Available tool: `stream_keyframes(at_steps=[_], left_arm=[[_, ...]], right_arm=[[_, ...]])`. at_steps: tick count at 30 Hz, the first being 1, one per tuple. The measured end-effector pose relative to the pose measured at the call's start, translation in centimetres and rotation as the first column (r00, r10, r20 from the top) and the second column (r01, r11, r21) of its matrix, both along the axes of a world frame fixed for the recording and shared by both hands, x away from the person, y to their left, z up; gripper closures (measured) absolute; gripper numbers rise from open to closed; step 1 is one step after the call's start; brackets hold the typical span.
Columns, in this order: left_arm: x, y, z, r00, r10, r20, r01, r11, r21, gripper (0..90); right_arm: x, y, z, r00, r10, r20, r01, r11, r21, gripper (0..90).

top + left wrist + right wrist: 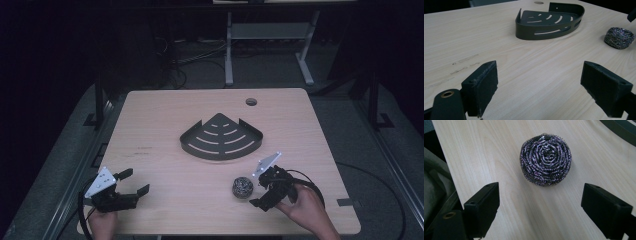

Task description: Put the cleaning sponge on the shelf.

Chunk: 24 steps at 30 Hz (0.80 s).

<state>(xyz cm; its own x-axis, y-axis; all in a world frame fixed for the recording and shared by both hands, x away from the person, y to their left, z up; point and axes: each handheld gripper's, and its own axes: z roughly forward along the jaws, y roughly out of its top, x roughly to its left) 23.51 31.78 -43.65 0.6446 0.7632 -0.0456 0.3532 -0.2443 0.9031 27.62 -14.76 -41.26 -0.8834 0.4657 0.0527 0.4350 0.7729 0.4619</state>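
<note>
A round steel-wool scourer (242, 187) lies on the wooden table (160, 115) near its front right. My right gripper (258, 192) is open just to the right of it; in the right gripper view the scourer (546, 159) sits a little beyond the wide-apart jaws, untouched. A dark, fan-shaped corner shelf basket (221, 137) with slotted floor rests at the table's middle. My left gripper (134, 182) is open at the front left, nothing between its pads (482, 86). From there the basket (549, 21) and scourer (619, 38) show farther off.
A round cable hole (251, 102) sits near the table's far edge. Beyond the table stand white desk legs (229, 50) and loose cables on a dark floor. Faint pencil-like marks (465, 63) lie on the wood at the left.
</note>
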Motion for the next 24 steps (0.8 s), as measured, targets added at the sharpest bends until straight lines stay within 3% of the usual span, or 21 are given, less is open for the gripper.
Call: stream_keyframes(at_steps=[18,24], left_arm=[[-0.1,0.0,0.0,1.0000,0.001,-0.001,-0.001,1.0000,-0.001,13.7],[-0.1,0.0,0.0,1.0000,0.000,0.000,0.000,1.0000,-0.001,13.7]], right_arm=[[1.4,1.2,-0.6,0.9992,0.014,-0.037,-0.013,1.000,0.010,14.5],[2.0,2.0,-0.4,0.9990,0.027,-0.035,-0.027,1.000,-0.009,14.5]])
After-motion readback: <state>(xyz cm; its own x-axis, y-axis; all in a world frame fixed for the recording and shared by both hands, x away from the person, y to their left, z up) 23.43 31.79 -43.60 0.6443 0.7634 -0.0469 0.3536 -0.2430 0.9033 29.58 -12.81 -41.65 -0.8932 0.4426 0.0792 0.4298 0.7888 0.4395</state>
